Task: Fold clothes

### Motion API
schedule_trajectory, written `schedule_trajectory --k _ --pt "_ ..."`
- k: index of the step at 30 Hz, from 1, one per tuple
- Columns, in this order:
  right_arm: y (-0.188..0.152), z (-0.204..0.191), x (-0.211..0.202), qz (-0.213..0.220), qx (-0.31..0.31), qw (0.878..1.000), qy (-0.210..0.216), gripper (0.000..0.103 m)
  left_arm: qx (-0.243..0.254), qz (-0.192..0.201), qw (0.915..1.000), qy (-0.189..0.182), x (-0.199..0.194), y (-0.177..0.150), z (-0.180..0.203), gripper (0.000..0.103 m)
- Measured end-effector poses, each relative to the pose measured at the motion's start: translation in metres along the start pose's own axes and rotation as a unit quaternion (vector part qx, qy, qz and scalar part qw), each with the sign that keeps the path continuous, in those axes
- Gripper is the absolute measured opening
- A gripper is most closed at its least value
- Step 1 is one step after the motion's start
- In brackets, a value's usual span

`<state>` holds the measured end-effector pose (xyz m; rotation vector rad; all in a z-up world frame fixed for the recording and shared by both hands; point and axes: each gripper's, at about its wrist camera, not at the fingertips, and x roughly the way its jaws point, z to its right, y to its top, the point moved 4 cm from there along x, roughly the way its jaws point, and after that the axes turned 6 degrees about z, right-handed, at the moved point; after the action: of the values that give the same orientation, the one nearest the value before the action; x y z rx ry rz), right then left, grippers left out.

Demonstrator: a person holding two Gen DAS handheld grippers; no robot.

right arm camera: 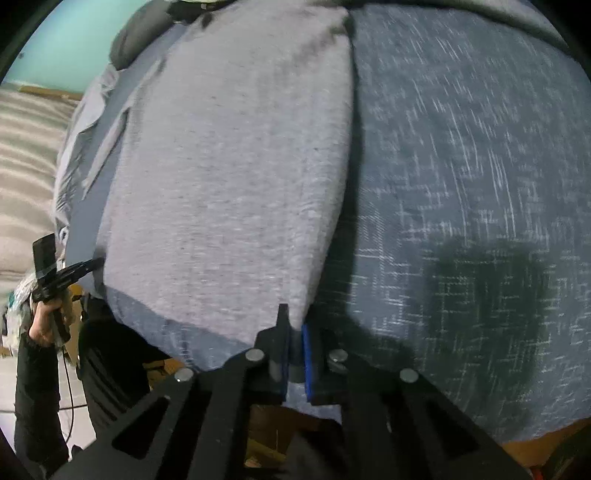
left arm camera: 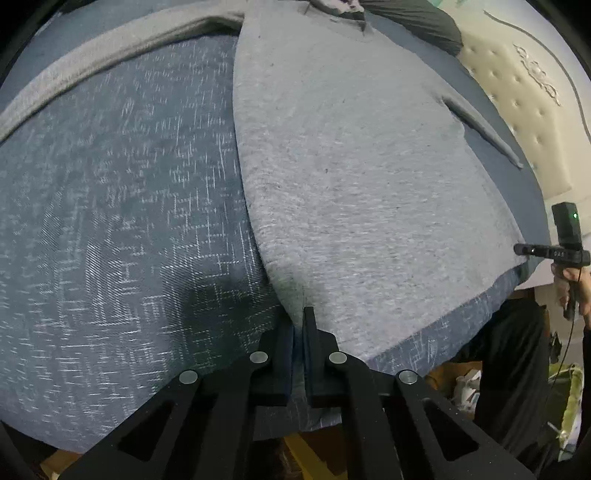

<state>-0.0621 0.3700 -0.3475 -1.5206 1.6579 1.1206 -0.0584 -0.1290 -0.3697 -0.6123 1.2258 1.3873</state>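
Black plastic fingers of the left tool [left arm camera: 298,332] were pinched together on the near left corner of the hem of the pale grey knitted garment [left arm camera: 354,177], and the right tool [right arm camera: 293,336], blue pads showing, was clamped on the near right corner of the same hem. So both tools were gripping cloth at the near edge, one at each corner, well apart!

Out from the tools, the garment lay spread flat along the blue-grey woven bed cover [left arm camera: 110,206], its hem close to the bed's near edge, its body running away toward the far end. One long sleeve [left arm camera: 103,62] stretched off sideways, and a narrow strip [left arm camera: 484,129] lay along the other side. Dark clothing [left arm camera: 417,22] sat beyond it, near the cream quilted headboard [left arm camera: 517,92].

It looked soft, limp and light, a fuzzy knit that should drape and sag between two holds. Corners of the hem seemed the sensible places to grip.
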Motion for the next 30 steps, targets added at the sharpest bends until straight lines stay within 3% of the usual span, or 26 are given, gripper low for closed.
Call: schedule_trajectory --k 7,14,19,22,25,30 --pt "-0.018 -0.025 -0.015 -0.009 -0.047 0.999 -0.008 0.005 0.029 0.009 0.9995 0.007 -0.023 0.004 0.004 0.003" --pt "-0.024 -0.005 0.010 -0.027 -0.024 0.999 -0.010 0.005 0.021 0.000 0.9996 0.020 -0.014 -0.008 -0.001 0.004" --pt "-0.033 0.004 0.021 -0.042 -0.007 0.999 -0.025 0.013 0.007 0.002 0.9995 0.029 -0.012 0.001 0.001 0.008" --pt "-0.028 0.007 0.011 -0.030 -0.004 0.999 -0.034 0.027 0.000 0.013 0.9991 0.041 -0.020 0.013 0.004 0.013" --pt "-0.013 0.021 -0.008 0.002 0.022 0.999 -0.040 0.032 -0.006 0.037 0.9981 0.049 -0.027 0.026 0.003 0.031" --pt "0.020 0.054 -0.044 0.079 0.080 0.993 -0.043 0.038 -0.014 0.078 0.9956 0.050 -0.030 0.057 0.008 0.033"
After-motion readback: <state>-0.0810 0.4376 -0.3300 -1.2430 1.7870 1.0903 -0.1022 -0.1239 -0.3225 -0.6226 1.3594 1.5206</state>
